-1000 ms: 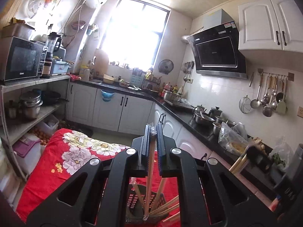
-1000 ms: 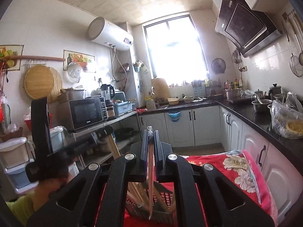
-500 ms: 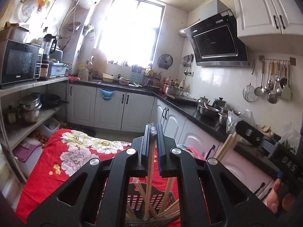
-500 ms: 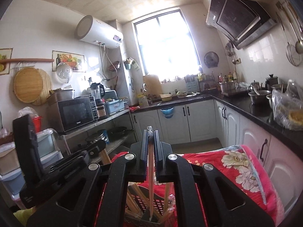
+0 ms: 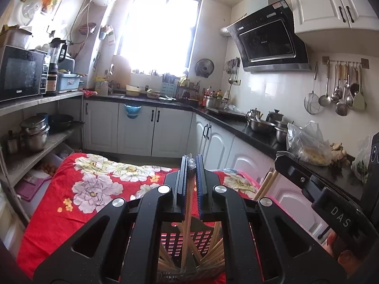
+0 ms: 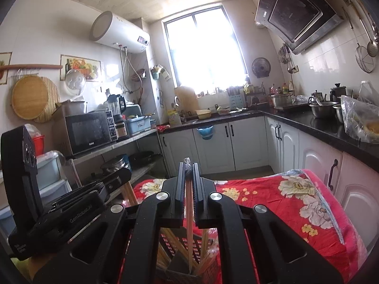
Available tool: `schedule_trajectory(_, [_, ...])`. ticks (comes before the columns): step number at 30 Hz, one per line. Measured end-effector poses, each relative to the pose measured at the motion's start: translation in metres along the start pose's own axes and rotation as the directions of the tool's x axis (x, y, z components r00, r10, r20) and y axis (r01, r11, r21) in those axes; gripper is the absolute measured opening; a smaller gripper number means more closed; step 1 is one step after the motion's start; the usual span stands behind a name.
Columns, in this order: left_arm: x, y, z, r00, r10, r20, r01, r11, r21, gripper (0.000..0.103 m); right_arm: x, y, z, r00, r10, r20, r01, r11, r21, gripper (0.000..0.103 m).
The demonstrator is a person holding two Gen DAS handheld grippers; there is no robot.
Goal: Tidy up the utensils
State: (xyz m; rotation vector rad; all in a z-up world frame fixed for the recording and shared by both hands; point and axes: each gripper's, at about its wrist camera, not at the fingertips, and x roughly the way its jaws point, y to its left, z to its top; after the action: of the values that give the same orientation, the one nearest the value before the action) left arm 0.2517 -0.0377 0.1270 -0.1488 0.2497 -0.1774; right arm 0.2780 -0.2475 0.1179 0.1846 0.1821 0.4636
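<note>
My left gripper (image 5: 190, 163) is shut on a wrapped pair of wooden chopsticks (image 5: 186, 224) whose lower end hangs in a dark slotted utensil basket (image 5: 189, 243) with several chopsticks in it. My right gripper (image 6: 188, 165) is shut on another pair of chopsticks (image 6: 188, 224), its tip down in the same basket (image 6: 184, 248). The basket stands on a red floral cloth (image 5: 94, 184). The right gripper also shows at the right of the left wrist view (image 5: 270, 179), the left gripper at the left of the right wrist view (image 6: 123, 177).
The cloth-covered table (image 6: 296, 196) lies between a black counter with white cabinets (image 5: 236, 127) on the right and open shelves with a microwave (image 5: 21, 73) and pots (image 5: 35, 132) on the left. Bowls and a plastic bag (image 5: 305, 142) sit on the counter.
Both grippers have come lower toward the basket, so the chopstick ends sit deeper among those in it. The other gripper has come closer in each view.
</note>
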Motion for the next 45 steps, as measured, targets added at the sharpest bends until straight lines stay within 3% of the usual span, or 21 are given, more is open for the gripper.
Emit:
schedule_trajectory(11, [0.0,0.008,-0.016,0.999,-0.006,-0.038,0.005,1.0,-0.021,0.004,0.001,0.002,-0.021,0.996,-0.017,-0.084,0.019,1.0,0.019,0.006])
schedule_trajectory(24, [-0.008,0.015,-0.028,0.99,-0.014,-0.144,0.008,0.999,-0.042,0.004,-0.006,0.005,-0.03,0.987,-0.045,-0.154,0.043,0.999,-0.017,0.007])
schedule_trajectory(27, [-0.011,0.017,-0.03,0.986,-0.022,-0.167,0.014,0.998,-0.053,0.005,-0.01,0.004,-0.032,0.985,-0.051,-0.163,0.05,0.999,-0.014,0.016])
schedule_trajectory(38, [-0.035,0.022,-0.033,0.983,-0.026,-0.182,0.012,0.997,-0.078,0.033,-0.032,0.003,-0.037,0.983,-0.053,-0.175,0.054,0.999,0.002,0.043])
schedule_trajectory(41, [-0.042,0.022,-0.033,0.983,-0.026,-0.179,0.011,0.997,-0.081,0.037,-0.037,0.005,-0.038,0.982,-0.056,-0.179,0.056,0.998,-0.002,0.046])
schedule_trajectory(45, [-0.053,0.023,-0.032,0.985,-0.027,-0.169,0.012,0.996,-0.094,0.051,-0.046,0.006,-0.041,0.981,-0.057,-0.187,0.058,0.998,0.0,0.049])
